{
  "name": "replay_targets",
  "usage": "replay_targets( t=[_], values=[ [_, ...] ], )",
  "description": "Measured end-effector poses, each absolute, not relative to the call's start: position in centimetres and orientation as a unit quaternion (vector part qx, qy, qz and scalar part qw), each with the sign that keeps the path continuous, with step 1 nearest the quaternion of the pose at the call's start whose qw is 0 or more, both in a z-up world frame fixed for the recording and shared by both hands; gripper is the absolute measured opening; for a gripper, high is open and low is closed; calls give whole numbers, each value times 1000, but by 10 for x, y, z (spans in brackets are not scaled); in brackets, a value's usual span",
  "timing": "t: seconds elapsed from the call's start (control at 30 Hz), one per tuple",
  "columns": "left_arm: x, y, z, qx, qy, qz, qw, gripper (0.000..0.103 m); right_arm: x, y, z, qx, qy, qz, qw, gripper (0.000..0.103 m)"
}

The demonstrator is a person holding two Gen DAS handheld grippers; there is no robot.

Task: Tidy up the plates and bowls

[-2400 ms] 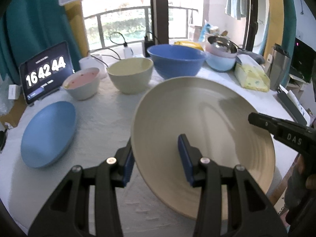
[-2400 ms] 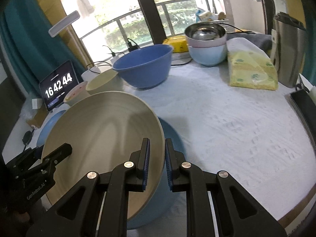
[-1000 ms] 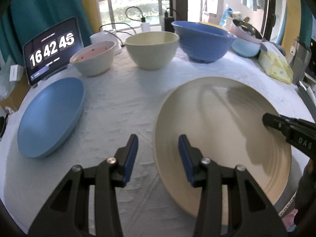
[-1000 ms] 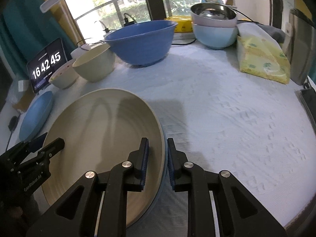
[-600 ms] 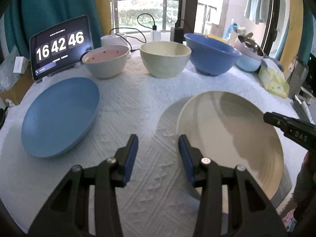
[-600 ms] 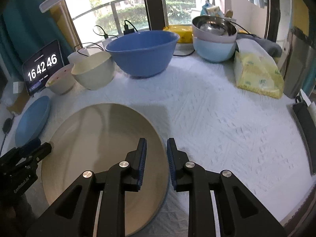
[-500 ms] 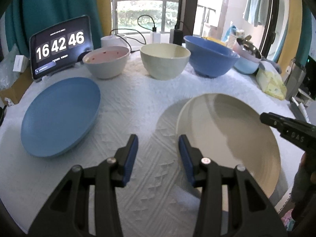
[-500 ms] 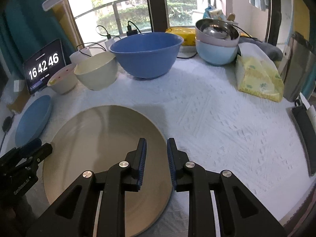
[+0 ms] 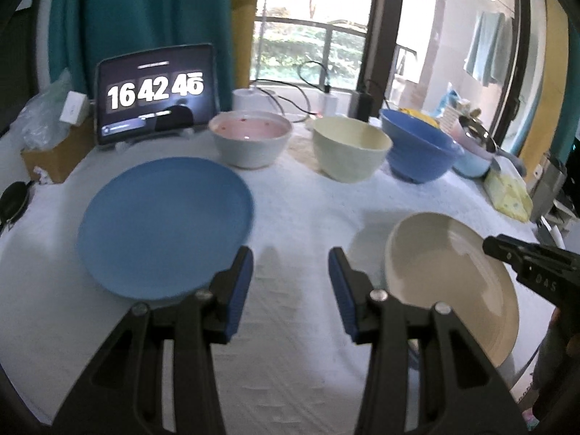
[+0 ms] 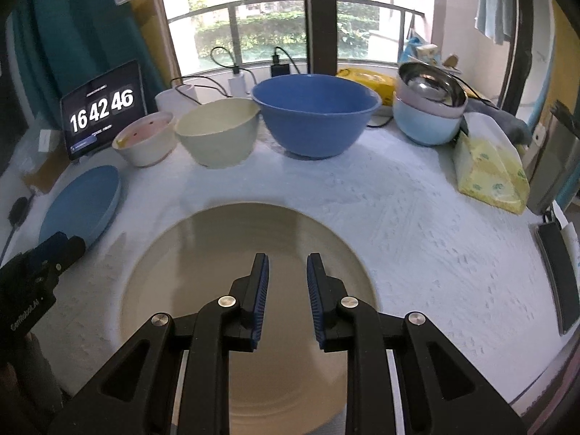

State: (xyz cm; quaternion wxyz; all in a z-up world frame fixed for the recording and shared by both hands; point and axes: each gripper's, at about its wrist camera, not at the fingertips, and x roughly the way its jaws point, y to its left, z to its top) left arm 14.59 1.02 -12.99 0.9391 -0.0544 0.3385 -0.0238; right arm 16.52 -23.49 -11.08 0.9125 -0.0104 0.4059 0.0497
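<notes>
A: What is seen nearest in the right wrist view?

B: The right gripper (image 10: 287, 272) is seen at six o'clock, its jaws parted narrowly with nothing between the blue pads. Beneath it, at the centre, the beige plate (image 10: 203, 275) is laid flat on the white tablecloth (image 10: 417, 224), apart from the pads. A sliver of blue is glimpsed under the plate's near edge; what it belongs to cannot be told.

A: And the left gripper?

B: The left gripper (image 9: 290, 277) is shown in its own view with jaws parted moderately and only cloth between them. In that view the blue plate (image 9: 165, 224) is placed at ten o'clock, just beyond the left pad, and the beige plate at four o'clock.

A: What is found farther out?

B: A row of bowls is set across the far side in the right wrist view: a pink-lined bowl (image 10: 145, 141) at ten o'clock, a cream bowl (image 10: 217, 136) at eleven, a large blue bowl (image 10: 315, 116) at twelve. A stack of a steel bowl (image 10: 429, 83) in a pale blue bowl (image 10: 424, 123) is seen at one o'clock, with a yellow tissue pack (image 10: 489, 174) near it at two. A tablet clock (image 10: 103, 108) is propped farthest off at ten o'clock.
</notes>
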Motion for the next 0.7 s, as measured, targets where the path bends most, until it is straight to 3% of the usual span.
replay_targets(
  t=[0.7],
  values=[
    [136,86,-128,-69,305,49,949,45,174,-160,-108,-53,409,96,906,23]
  ],
)
